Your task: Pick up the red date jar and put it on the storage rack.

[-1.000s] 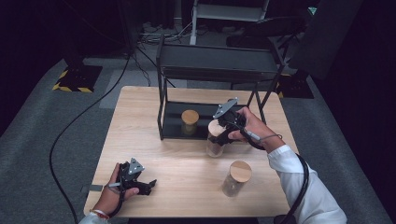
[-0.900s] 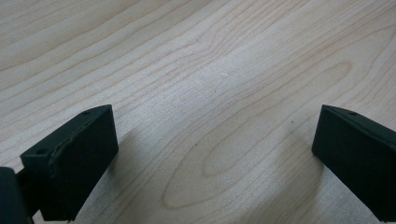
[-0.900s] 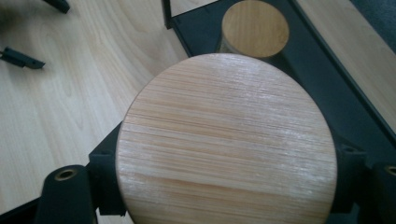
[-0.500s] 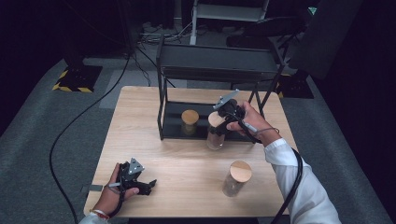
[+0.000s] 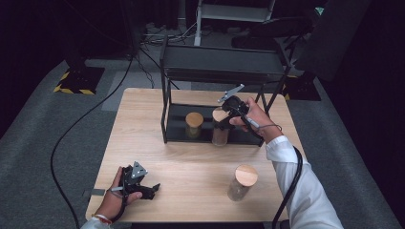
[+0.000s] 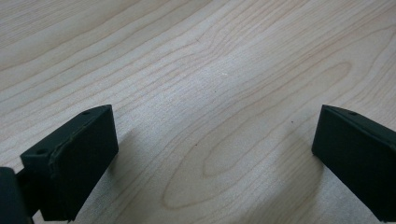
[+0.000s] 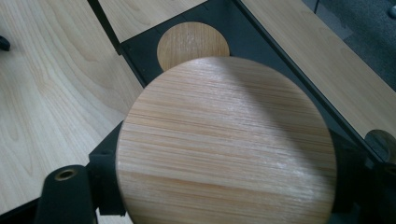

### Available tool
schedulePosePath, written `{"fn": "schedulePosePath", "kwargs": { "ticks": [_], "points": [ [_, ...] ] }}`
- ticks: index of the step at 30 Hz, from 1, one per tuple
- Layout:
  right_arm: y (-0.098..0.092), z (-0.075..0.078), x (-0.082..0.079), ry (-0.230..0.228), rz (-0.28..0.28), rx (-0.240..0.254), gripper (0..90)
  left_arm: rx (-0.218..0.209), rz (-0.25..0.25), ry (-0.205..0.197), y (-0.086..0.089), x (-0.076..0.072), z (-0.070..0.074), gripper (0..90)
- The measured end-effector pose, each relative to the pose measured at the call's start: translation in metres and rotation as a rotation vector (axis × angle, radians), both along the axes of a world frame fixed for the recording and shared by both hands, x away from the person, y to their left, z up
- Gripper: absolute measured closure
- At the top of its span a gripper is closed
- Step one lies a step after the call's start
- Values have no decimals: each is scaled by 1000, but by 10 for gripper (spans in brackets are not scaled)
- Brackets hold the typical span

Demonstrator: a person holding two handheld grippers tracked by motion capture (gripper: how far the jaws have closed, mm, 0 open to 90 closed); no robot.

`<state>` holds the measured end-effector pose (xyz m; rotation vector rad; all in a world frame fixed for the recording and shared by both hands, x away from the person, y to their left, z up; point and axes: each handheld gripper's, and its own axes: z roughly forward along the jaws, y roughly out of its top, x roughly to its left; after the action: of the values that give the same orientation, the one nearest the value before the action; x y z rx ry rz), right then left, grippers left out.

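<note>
- Looking down from the high view, the right gripper [image 5: 228, 110] grasps a jar [image 5: 220, 129] at its wooden lid, at the front edge of the black rack [image 5: 224, 62]. The jar base is at the rack's lower shelf, beside a second jar [image 5: 194, 125] that stands on this shelf. A third jar [image 5: 242, 182] stands alone on the table [image 5: 191, 167], nearer to the person, well apart from the rack. The left gripper [image 5: 143, 187] rests low over the table near the front left corner, with nothing between its jaws.
- From the left gripper view, the two black jaws stand wide apart, released, and between them I see only the bare wood grain of the table [image 6: 210, 93].
- From the right gripper view, the round lid [image 7: 226, 149] of the held jar is very close, and the black jaws press on it from both sides. Behind it, the lid of the second jar [image 7: 192, 44] lies on the dark shelf [image 7: 144, 49] of the rack.
</note>
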<state>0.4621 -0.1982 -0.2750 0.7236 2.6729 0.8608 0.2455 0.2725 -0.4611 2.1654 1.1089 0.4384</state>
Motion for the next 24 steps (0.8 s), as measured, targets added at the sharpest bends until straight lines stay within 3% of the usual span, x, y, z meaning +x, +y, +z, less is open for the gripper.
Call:
{"fn": "schedulePosePath", "kwargs": {
  "ticks": [24],
  "points": [
    [13, -14, 26, 11, -61, -2, 234, -1, 0, 0, 0, 0, 0, 0]
  ]
}}
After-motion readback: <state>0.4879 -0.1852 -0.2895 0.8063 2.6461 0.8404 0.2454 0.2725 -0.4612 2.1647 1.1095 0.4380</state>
